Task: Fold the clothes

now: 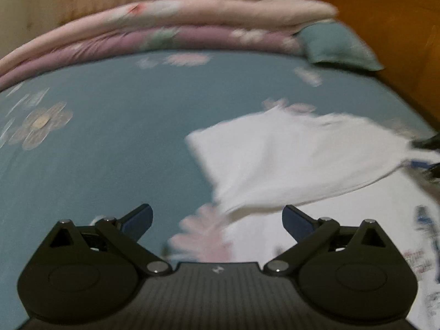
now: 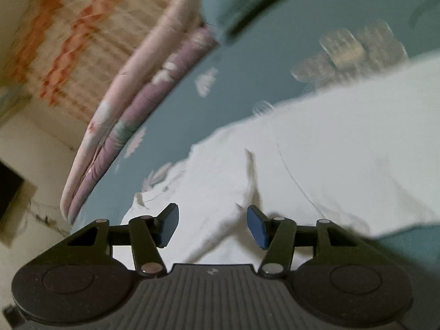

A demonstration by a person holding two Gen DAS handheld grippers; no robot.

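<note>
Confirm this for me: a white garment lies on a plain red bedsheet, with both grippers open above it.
Not quite. The bedsheet is blue-green with a flower print, not plain red, as the left wrist view shows. The white garment does lie on it, with left gripper and right gripper open.

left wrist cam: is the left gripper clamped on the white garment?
No. The left gripper stands wide open, its blue pads apart, with the white garment lying ahead of them on the teal bedsheet.
</note>
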